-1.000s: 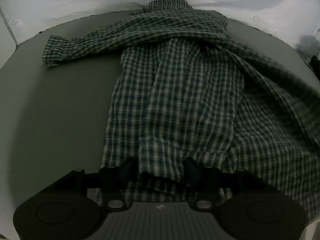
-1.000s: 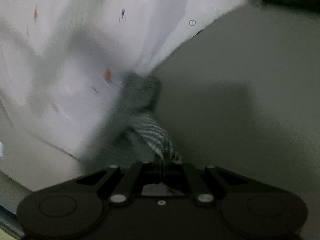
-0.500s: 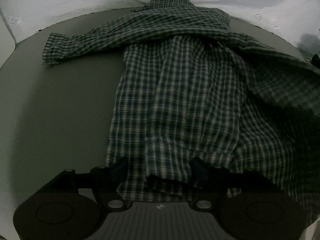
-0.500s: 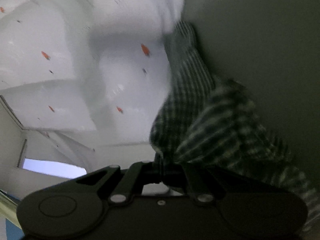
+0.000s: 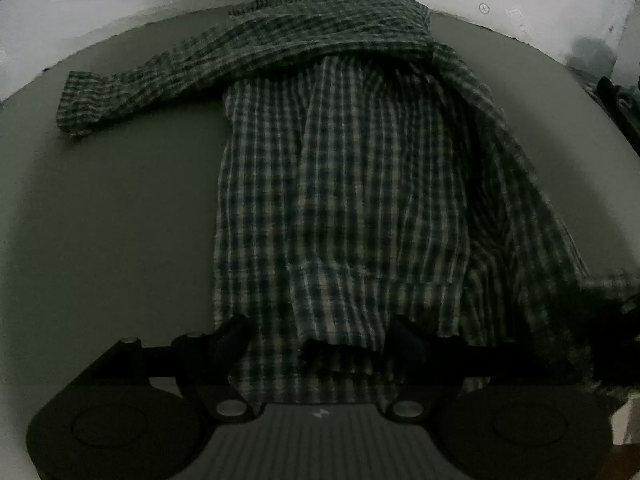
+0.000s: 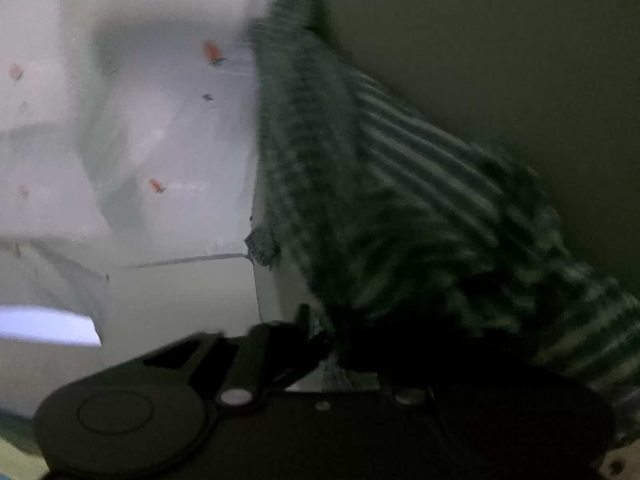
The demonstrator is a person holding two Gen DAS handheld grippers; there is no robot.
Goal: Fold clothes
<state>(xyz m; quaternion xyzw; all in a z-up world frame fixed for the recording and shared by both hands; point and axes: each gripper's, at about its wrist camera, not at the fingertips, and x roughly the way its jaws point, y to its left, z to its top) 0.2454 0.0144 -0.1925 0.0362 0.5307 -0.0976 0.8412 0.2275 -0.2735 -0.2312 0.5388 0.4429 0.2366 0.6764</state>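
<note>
Our left gripper (image 5: 320, 340) has its jaws apart, straddling the hem of the shirt (image 5: 344, 184) low over the counter (image 5: 112, 220), we judge to pin or pick up that end while the other side comes over. Our right gripper (image 6: 344, 344) has its jaws clamped on a bunch of the shirt's cloth, lifted off the counter so it hangs in blurred folds, likely to carry that side across. The shirt lies lengthwise on the counter, collar far, one sleeve (image 5: 132, 88) stretched out left, its right side raised toward our right gripper.
</note>
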